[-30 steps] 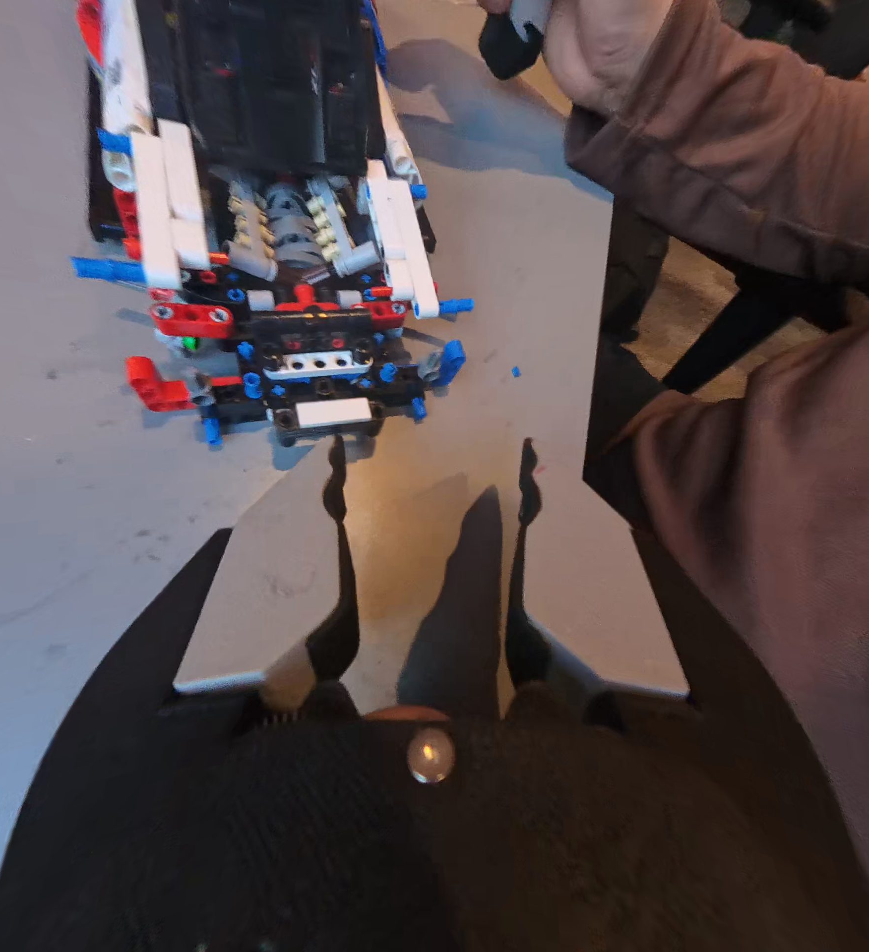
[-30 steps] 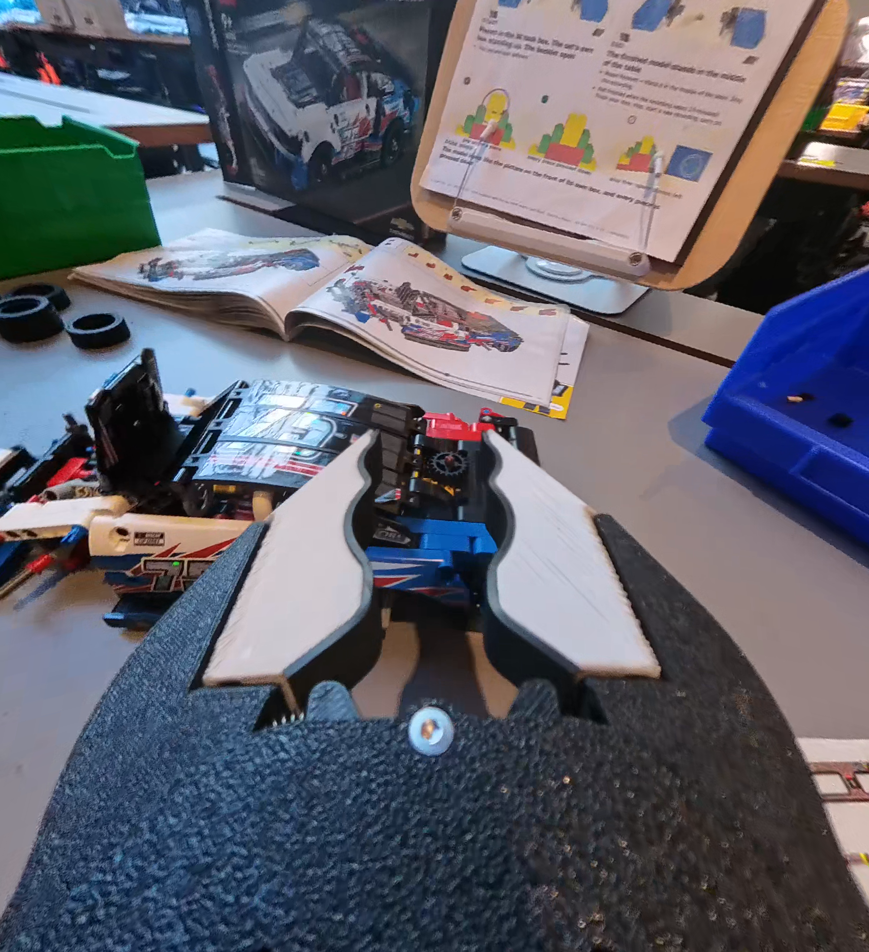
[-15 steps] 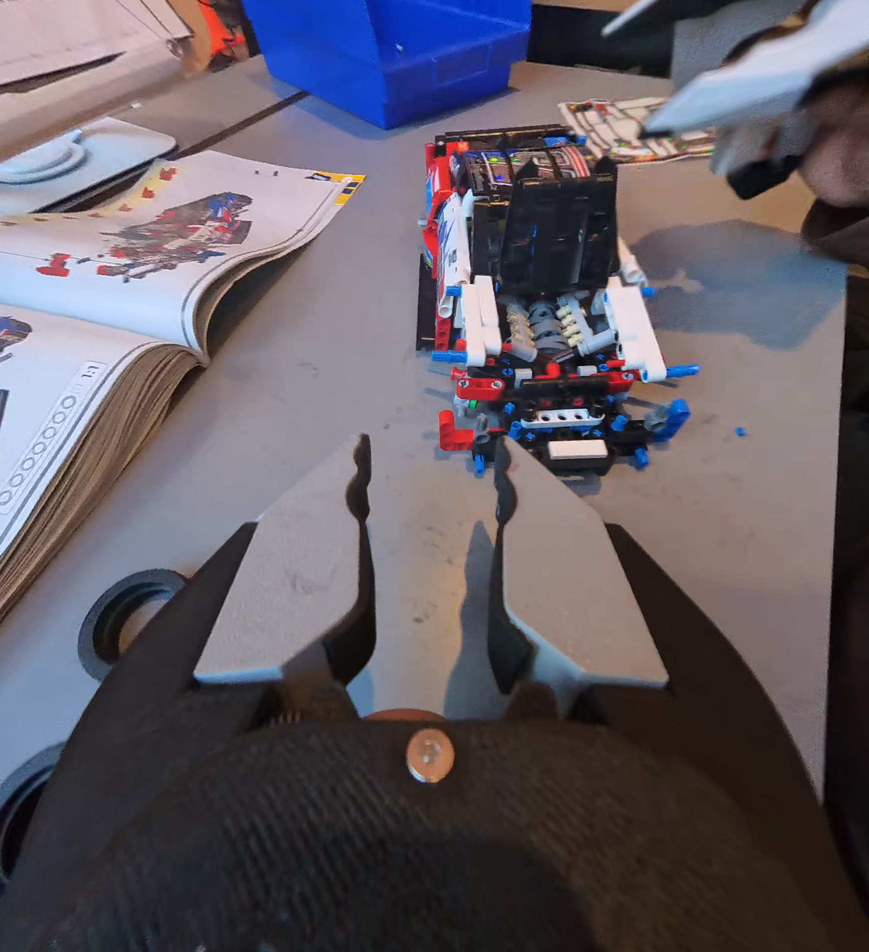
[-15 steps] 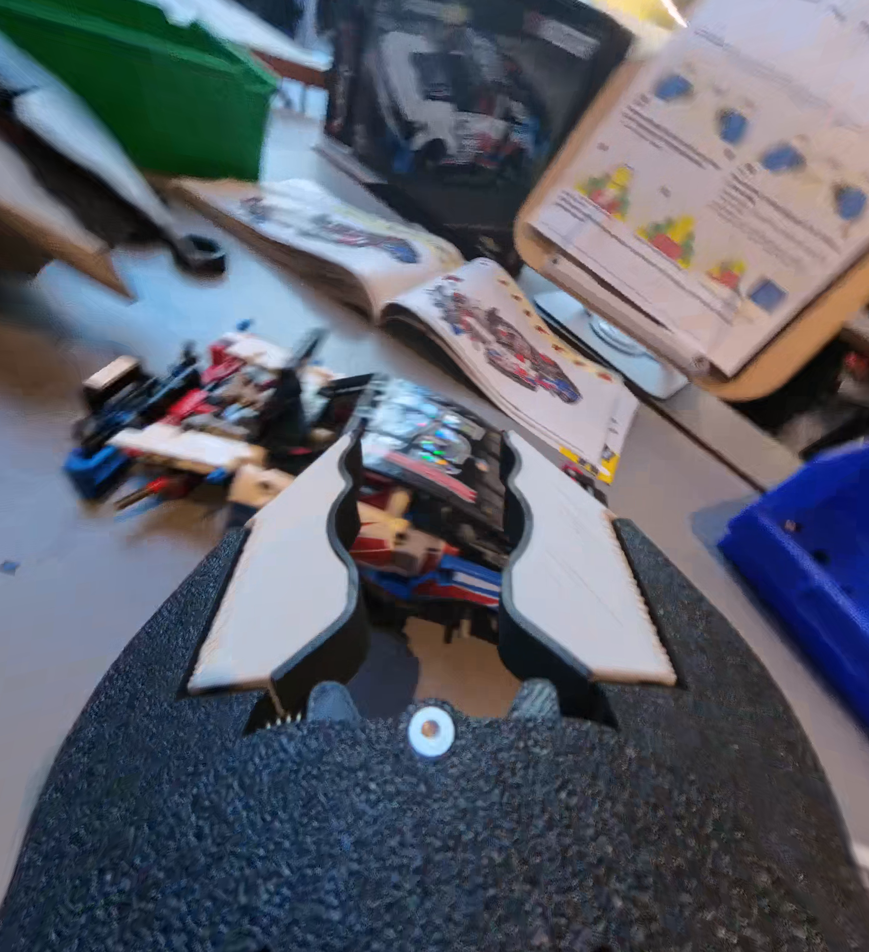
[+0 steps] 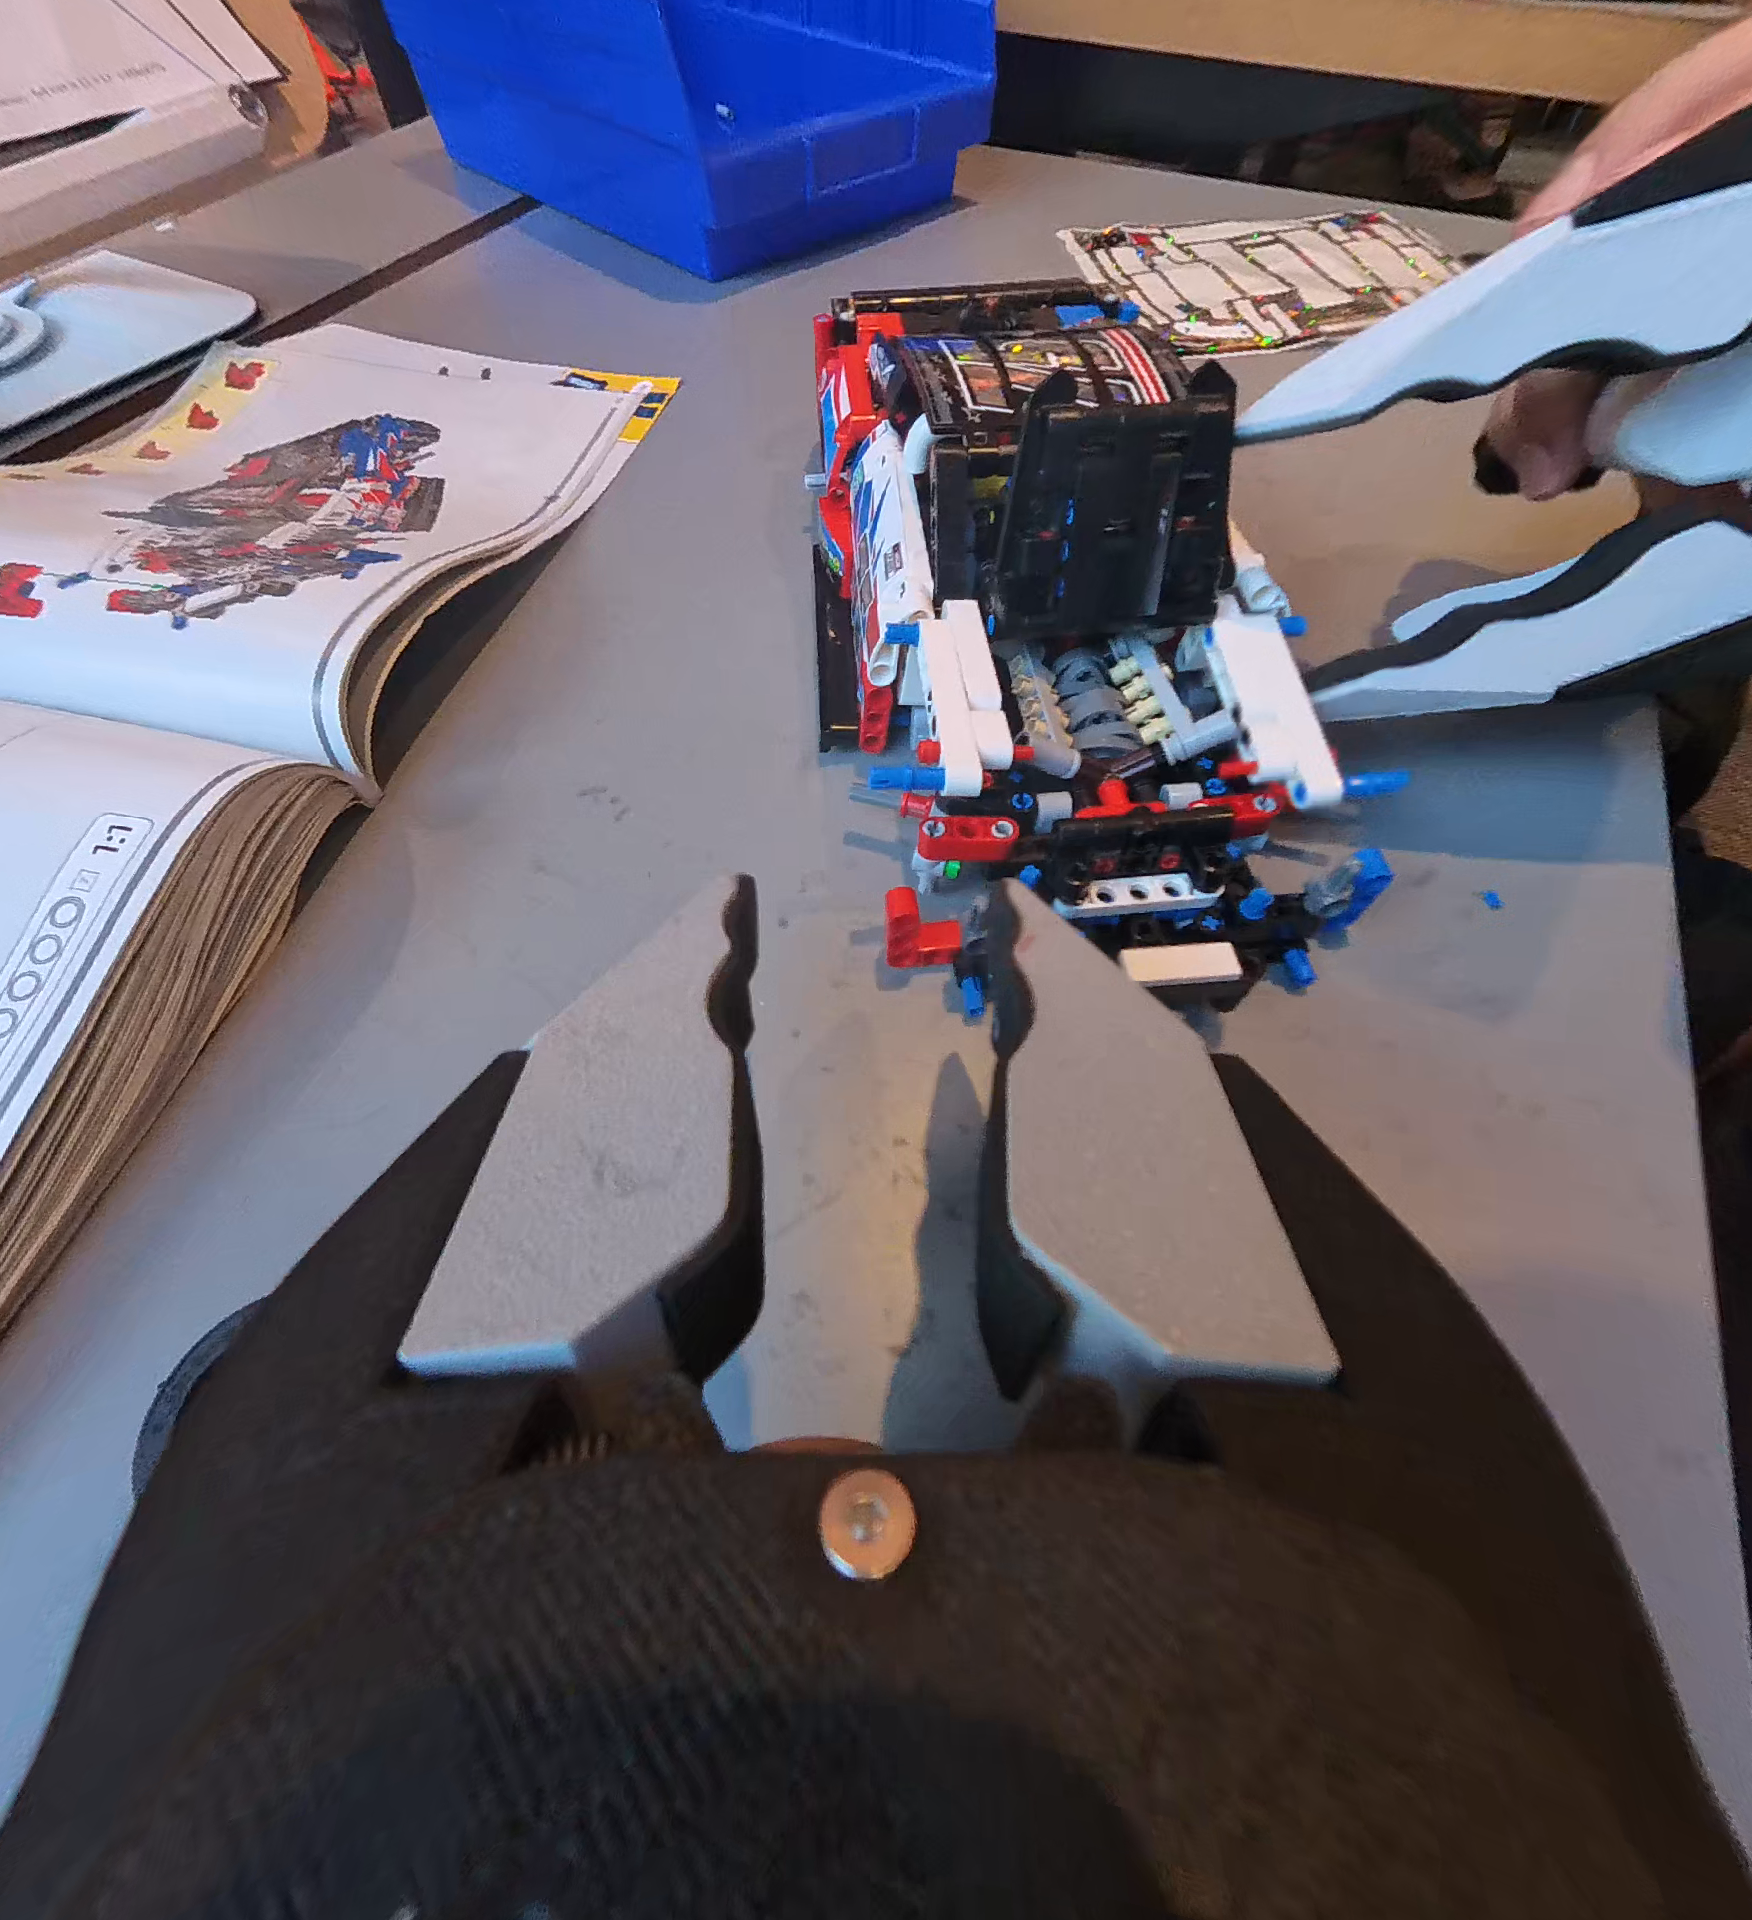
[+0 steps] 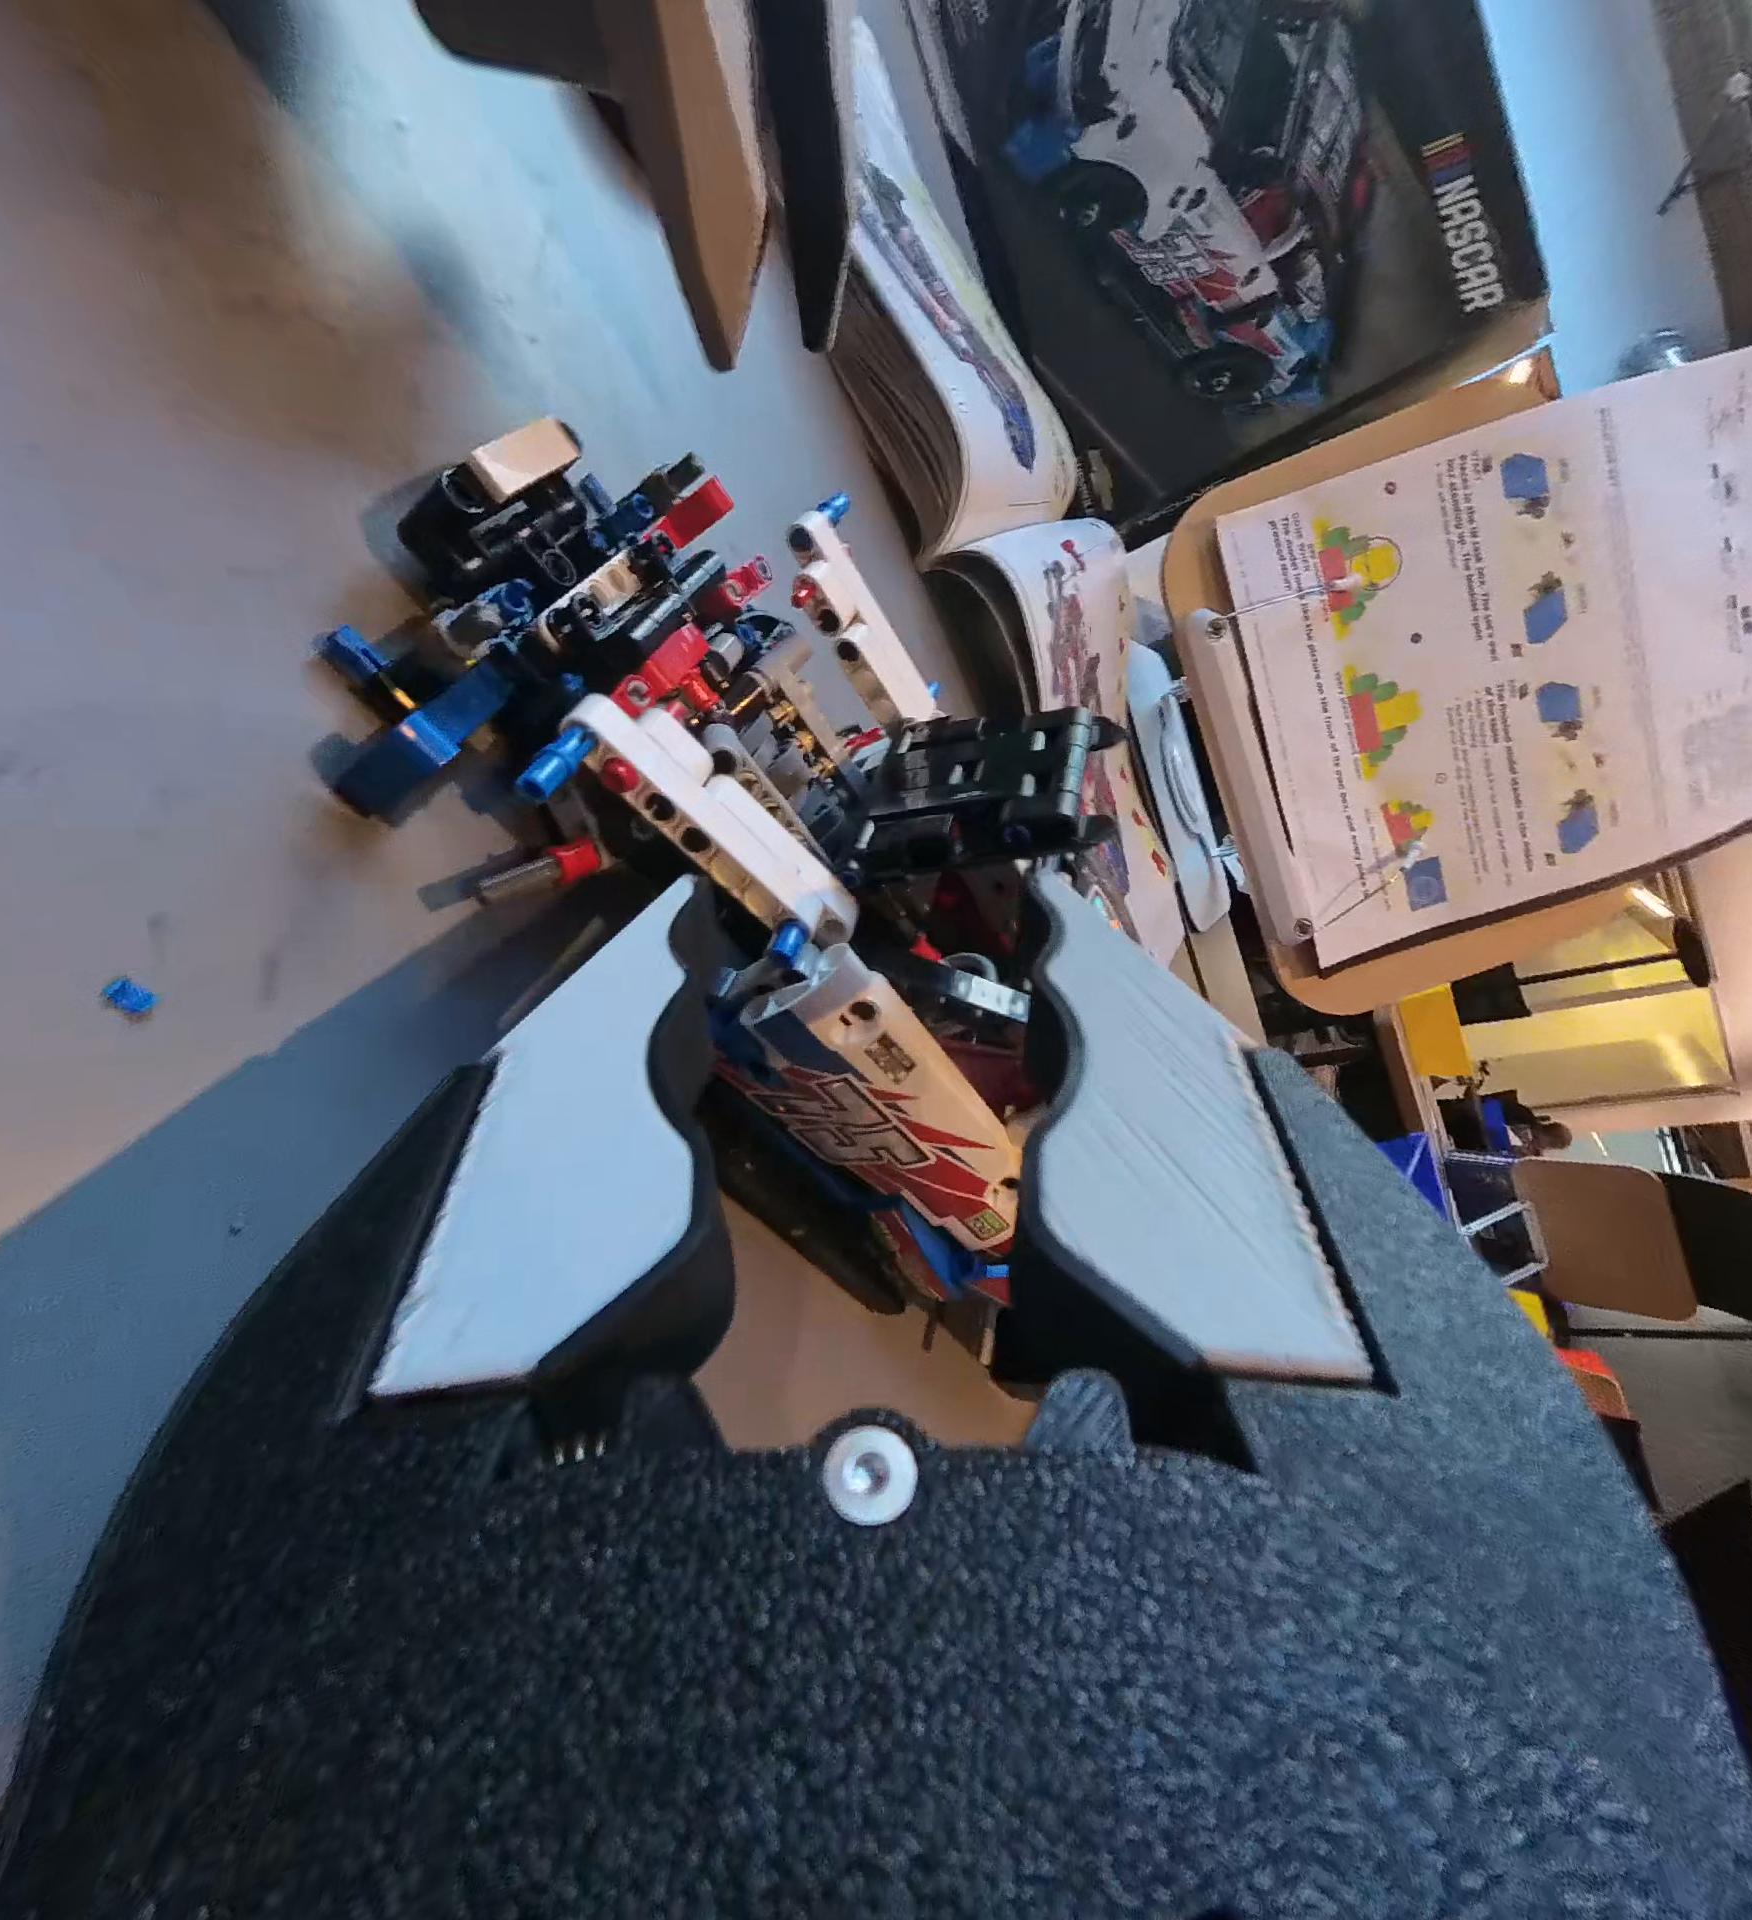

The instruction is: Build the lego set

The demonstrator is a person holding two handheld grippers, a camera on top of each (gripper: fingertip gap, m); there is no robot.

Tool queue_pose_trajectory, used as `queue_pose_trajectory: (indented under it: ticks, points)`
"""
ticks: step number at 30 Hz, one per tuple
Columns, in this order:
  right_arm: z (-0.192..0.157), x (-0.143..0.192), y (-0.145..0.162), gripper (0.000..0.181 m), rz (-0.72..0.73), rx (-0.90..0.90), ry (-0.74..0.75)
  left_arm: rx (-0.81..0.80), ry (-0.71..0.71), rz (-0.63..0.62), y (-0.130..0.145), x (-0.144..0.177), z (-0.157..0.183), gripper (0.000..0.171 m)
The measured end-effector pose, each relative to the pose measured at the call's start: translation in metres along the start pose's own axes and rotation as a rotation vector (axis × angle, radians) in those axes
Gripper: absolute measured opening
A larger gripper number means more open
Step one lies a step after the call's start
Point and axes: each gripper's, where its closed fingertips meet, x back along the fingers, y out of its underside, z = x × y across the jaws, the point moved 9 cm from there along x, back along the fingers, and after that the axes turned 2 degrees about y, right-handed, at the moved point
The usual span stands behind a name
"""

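Observation:
The part-built lego car [image 5: 1059, 582] stands on the grey table [image 5: 560, 790], its black hood panel raised and the engine showing. My left gripper [image 5: 877, 925] is open and empty, low over the table just in front of the car's nose. My right gripper [image 5: 1287, 566] comes in from the right, rolled on its side and open, with one finger by the hood's top corner and the other low at the table. In the right wrist view the car's white, red and blue side panel [image 6: 872, 1101] lies between the right gripper's [image 6: 867, 894] fingers.
An open instruction book [image 5: 228, 644] lies to the left, with a blue bin [image 5: 706, 125] and a sticker sheet [image 5: 1256, 270] behind the car. A small blue pin [image 5: 1493, 900] lies near the table's right edge [image 5: 1682, 1143]. The set's box [image 6: 1215, 187] and a paper stand [image 6: 1526, 644] are beyond. The small blue pin [image 5: 1493, 900] is closer to my right gripper, around 8 centimeters from its tips; the left tips are 15 centimeters off.
My left gripper swung from looking down on the car to a low view in front of it. My right gripper rolled onto its side and moved in around the car's right side.

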Motion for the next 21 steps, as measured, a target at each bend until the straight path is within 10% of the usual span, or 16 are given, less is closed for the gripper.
queue_pose_trajectory:
  ticks: [21]
  points:
    - [0.029,0.022,0.02,0.021,0.224,-0.401,-0.021,-0.002,-0.01,0.043,-0.001,0.005,0.0,0.043]
